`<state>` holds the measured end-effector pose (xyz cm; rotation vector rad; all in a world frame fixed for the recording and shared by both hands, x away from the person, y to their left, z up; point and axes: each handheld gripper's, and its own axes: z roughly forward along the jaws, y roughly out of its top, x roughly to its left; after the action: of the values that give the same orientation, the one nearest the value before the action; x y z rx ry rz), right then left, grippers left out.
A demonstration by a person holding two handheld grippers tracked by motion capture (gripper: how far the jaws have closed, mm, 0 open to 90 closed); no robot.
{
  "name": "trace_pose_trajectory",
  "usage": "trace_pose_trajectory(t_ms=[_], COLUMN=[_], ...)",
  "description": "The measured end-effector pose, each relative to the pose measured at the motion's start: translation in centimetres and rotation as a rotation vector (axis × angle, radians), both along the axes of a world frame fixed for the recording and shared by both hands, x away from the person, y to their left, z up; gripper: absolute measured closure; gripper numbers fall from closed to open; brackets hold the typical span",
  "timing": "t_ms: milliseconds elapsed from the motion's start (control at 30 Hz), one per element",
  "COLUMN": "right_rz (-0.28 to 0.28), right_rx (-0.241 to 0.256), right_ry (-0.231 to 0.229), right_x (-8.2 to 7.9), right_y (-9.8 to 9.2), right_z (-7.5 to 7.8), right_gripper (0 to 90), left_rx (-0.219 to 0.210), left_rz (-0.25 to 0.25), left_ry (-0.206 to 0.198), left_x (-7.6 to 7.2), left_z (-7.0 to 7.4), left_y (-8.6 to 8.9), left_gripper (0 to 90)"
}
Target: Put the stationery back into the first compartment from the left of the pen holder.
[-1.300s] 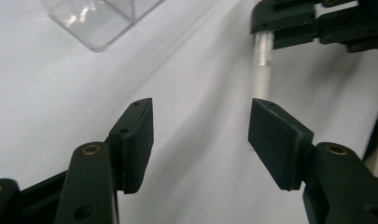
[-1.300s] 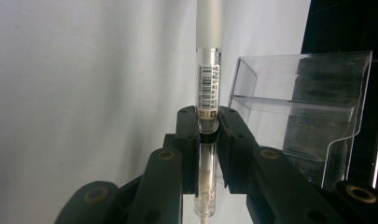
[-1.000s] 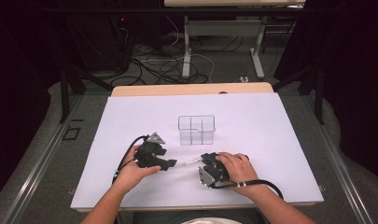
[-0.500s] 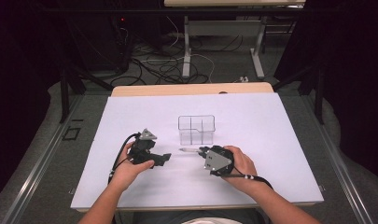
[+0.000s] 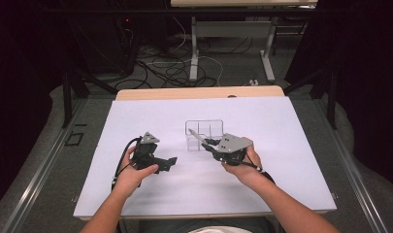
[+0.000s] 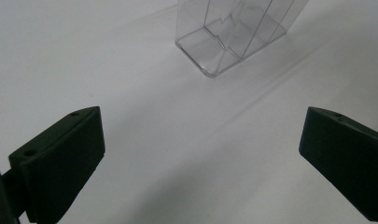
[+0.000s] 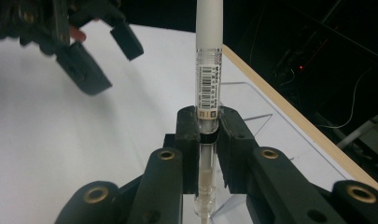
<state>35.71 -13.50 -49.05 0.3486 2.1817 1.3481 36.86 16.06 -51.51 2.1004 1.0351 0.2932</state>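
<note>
- We pinch a white pen (image 7: 209, 70) with a barcode label between the pressed-in jaws of our right gripper (image 5: 214, 145), near the middle of the white table (image 5: 291, 160).
- In the high view the pen (image 5: 196, 137) slants up over the front edge of the clear plastic divided organizer (image 5: 211, 127), which stands toward the table's far edge.
- Our left gripper (image 5: 169, 161) hovers with jaws spread wide, gripping nothing, well left of the organizer (image 6: 233, 32).
</note>
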Motion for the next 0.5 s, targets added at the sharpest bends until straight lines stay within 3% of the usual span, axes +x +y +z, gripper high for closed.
trace_pose_trajectory(t_ms=[500], right_rz=[-0.029], right_rx=[0.179], right_ry=[0.073], right_x=[2.8], right_y=[1.4], right_z=[2.8], right_gripper=[79.3], left_rx=[-0.008], left_rz=[0.043], left_ry=[-0.030], left_x=[0.1], left_z=[-0.1], left_y=[0.7], left_gripper=[0.1])
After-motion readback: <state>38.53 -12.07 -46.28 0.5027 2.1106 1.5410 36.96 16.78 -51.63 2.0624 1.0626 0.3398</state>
